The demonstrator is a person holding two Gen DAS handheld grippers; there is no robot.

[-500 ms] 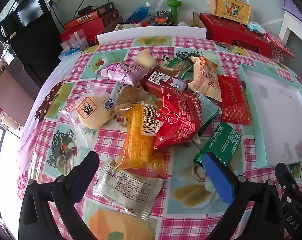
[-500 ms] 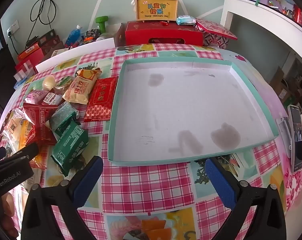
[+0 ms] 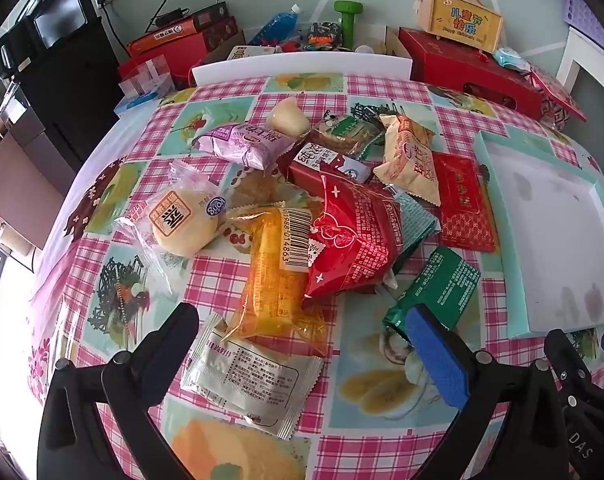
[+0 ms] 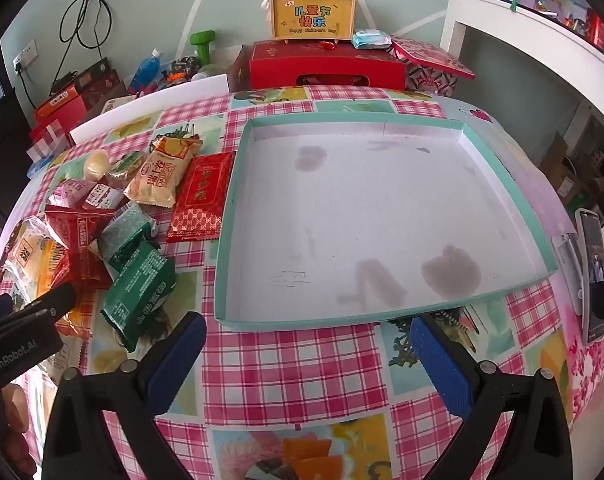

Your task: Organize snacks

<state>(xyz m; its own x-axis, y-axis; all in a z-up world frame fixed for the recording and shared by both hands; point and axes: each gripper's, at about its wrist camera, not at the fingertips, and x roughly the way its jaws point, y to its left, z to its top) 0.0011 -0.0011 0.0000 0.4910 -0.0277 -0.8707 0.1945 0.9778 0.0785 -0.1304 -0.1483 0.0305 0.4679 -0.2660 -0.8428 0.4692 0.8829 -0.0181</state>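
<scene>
A heap of snack packets lies on the checked tablecloth: an orange packet (image 3: 276, 280), a red bag (image 3: 353, 240), a green packet (image 3: 437, 284), a white packet (image 3: 254, 376), a round bun (image 3: 182, 220) and a purple packet (image 3: 246, 142). My left gripper (image 3: 302, 344) is open, hovering just short of the white and orange packets. The shallow teal-rimmed tray (image 4: 381, 124) is empty. My right gripper (image 4: 309, 360) is open above the cloth just before the tray's near rim. The green packet (image 4: 138, 292) lies left of it.
Red gift boxes (image 4: 325, 64), a yellow case (image 4: 313, 16), a green dumbbell (image 3: 347, 16) and bottles stand beyond the table's far edge. A phone (image 4: 591, 272) lies at the table's right edge. A white shelf (image 4: 541, 28) is at the right.
Both grippers have barely moved; the left one has edged slightly closer to the packets. Nothing was picked up or shifted.
</scene>
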